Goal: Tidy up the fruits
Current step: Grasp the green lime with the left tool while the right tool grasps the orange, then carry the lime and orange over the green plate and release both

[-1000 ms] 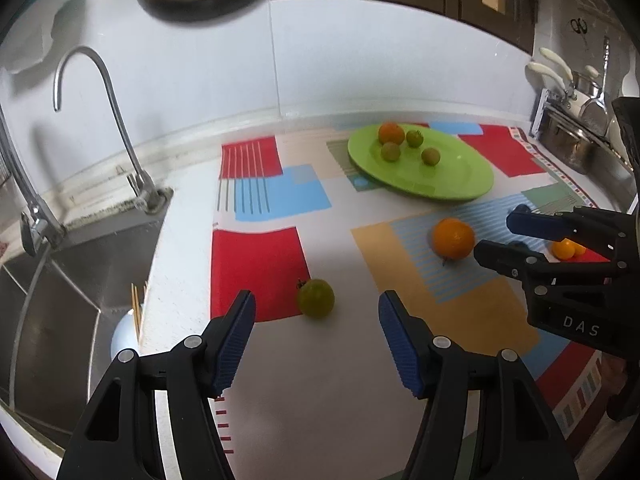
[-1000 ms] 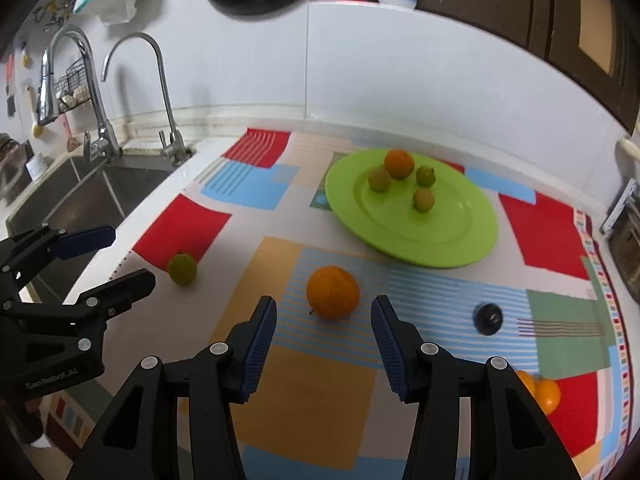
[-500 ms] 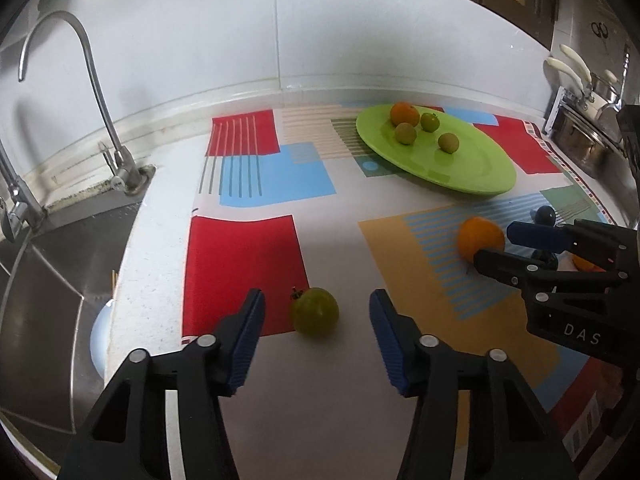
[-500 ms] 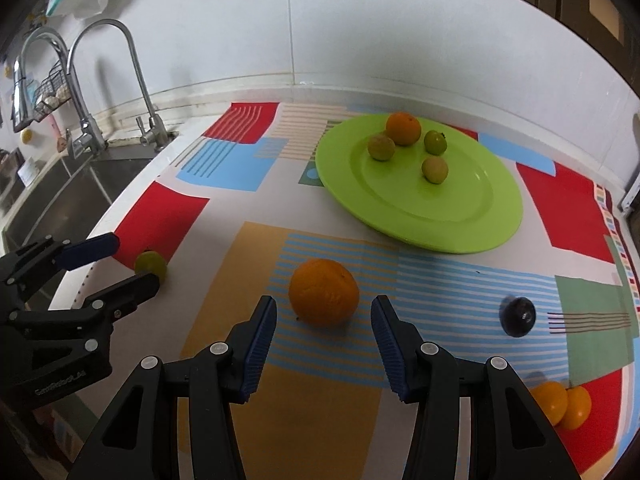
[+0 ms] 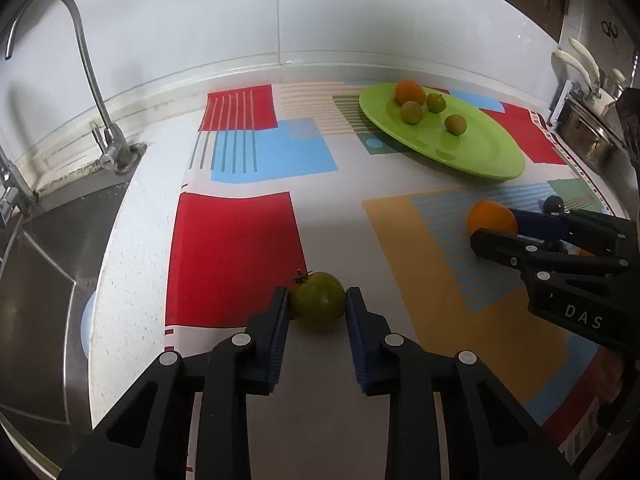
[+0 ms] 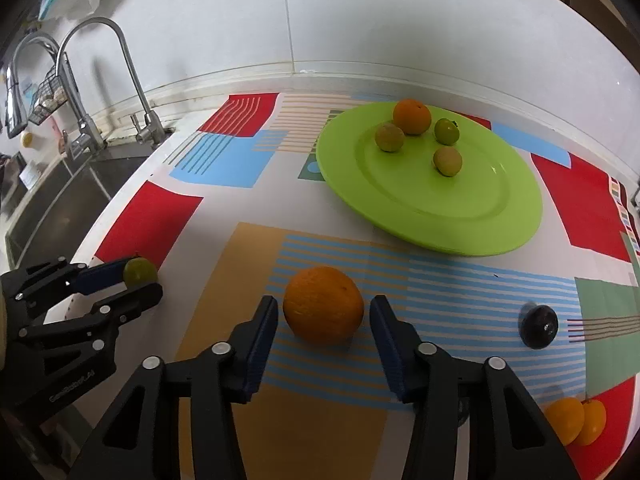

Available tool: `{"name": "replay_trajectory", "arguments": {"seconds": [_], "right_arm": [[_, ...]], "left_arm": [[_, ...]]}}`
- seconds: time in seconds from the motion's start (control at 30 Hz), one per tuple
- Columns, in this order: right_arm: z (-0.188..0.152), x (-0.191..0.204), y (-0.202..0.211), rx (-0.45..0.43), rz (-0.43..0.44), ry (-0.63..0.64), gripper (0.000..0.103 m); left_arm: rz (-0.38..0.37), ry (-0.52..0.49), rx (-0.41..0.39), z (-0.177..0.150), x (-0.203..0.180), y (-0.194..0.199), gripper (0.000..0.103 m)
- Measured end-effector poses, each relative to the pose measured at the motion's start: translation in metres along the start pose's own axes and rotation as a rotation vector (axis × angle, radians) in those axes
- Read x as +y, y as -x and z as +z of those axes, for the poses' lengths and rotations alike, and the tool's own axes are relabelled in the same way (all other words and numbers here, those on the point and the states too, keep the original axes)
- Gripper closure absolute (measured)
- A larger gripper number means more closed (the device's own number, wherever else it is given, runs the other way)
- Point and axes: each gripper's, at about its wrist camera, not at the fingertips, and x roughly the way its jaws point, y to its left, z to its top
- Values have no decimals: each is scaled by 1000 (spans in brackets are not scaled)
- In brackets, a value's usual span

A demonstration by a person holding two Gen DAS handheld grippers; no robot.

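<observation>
A small green fruit (image 5: pixel 318 300) lies on the patterned mat, and my left gripper (image 5: pixel 317 294) is shut on it, a blue pad pressing each side. The right wrist view shows that same green fruit (image 6: pixel 140 272) in the left gripper (image 6: pixel 134 282) at the left edge. A large orange (image 6: pixel 323 310) rests on the blue-striped patch between the pads of my right gripper (image 6: pixel 325 306). Its jaws are closing, with a thin gap still on each side. The green plate (image 6: pixel 460 216) behind holds one orange and three small green fruits.
A dark plum (image 6: pixel 539 327) lies right of the orange, and two small oranges (image 6: pixel 574 420) sit at the mat's near right corner. The sink (image 5: pixel 40 280) and its faucet (image 5: pixel 100 120) are on the left. A metal pot (image 5: pixel 592 136) stands far right.
Both grippers came down and forward around their fruits. The left jaws closed from wide onto the green fruit. The right jaws narrowed around the orange.
</observation>
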Motion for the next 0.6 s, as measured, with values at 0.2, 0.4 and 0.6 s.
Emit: {"name": "replay_trajectory", "arguments": {"seconds": [0.2, 0.4, 0.6], "right_arm": [[-1, 0, 5, -12, 15, 1, 61], [-1, 5, 22, -48, 32, 21, 61], [-2, 10, 42, -86, 42, 37, 61]], "left_arm": [[-5, -6, -14, 1, -4, 8, 75], [-6, -15, -51, 3, -10, 26, 75], [-5, -22, -94, 1, -17, 47, 75]]}}
